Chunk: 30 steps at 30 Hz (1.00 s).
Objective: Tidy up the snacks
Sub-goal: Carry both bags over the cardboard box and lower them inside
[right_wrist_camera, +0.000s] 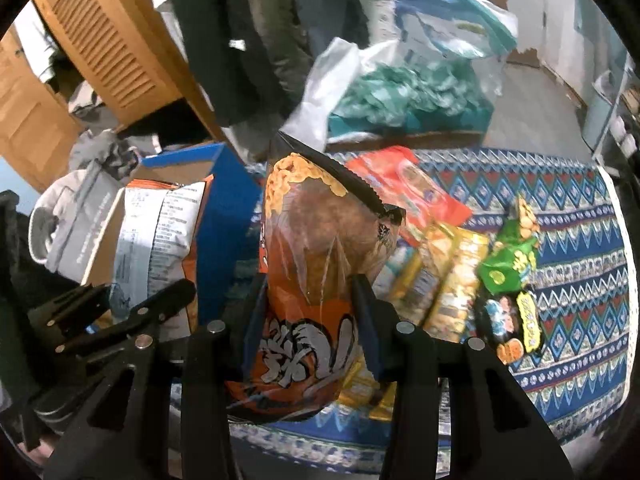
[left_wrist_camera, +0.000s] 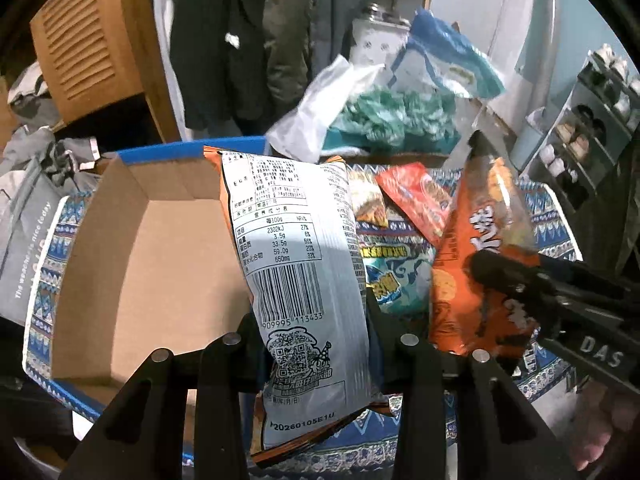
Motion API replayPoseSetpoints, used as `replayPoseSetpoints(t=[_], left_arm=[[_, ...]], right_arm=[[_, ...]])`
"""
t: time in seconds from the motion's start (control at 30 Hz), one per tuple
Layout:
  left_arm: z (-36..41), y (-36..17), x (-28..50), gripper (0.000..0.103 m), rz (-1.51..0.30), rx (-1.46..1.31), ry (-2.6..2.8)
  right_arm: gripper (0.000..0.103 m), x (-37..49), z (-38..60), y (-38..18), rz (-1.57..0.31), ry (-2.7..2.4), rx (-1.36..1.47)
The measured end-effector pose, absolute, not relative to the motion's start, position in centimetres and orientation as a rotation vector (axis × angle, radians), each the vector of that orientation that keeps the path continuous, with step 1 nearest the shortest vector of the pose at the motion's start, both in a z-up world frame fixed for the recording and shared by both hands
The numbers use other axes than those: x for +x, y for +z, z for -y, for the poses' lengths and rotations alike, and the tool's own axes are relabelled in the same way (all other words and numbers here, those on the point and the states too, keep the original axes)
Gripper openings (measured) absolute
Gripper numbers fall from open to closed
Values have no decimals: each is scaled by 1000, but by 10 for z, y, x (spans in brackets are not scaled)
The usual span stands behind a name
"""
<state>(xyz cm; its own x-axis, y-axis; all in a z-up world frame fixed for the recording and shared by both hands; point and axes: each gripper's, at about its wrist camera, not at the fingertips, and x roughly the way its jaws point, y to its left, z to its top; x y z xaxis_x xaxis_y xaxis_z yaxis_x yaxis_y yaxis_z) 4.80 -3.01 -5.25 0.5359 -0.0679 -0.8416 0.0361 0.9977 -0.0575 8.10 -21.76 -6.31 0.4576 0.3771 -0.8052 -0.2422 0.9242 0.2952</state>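
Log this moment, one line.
left gripper: shut on white-backed snack bag | right gripper: shut on orange snack bag | cardboard box: open

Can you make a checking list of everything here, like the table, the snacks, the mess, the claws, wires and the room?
Surface: patterned blue cloth, mostly covered on its left side.
Job's things: open cardboard box; loose snack packets lying on the cloth.
Clutter: white plastic bag with teal stuff behind the snacks.
Grippers: left claw shut on a white-backed bag; right claw shut on an orange bag.
Cables: nothing seen.
Surroundings: wooden louvred door, hanging dark clothes, shoe rack.
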Motion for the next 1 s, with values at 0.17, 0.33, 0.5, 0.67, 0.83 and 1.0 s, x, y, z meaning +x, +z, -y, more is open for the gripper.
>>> replayPoseSetpoints(t=[0.17,0.33,0.5,0.67,0.83,1.0], left_arm=[[5,-40,45,38,-987,-77,-42],[-33,-32,37,38,-969,-126,1],[-66,-33,31,38,-966,-168,48],[-96,-34,30,38,-954,-201,99],[-116,-39,24,38,-943,-201,142],[-134,-52,21,38,-968,-218,170]], right_arm=[[42,81,196,-51,-1013,425,137],[42,82,169,-38,-996,477,128],[42,84,138,-30,-994,528,119],[42,85,100,-24,-999,579,99],[42,87,63,-23,-1006,618,76],[42,91,35,-31,-1033,641,47]])
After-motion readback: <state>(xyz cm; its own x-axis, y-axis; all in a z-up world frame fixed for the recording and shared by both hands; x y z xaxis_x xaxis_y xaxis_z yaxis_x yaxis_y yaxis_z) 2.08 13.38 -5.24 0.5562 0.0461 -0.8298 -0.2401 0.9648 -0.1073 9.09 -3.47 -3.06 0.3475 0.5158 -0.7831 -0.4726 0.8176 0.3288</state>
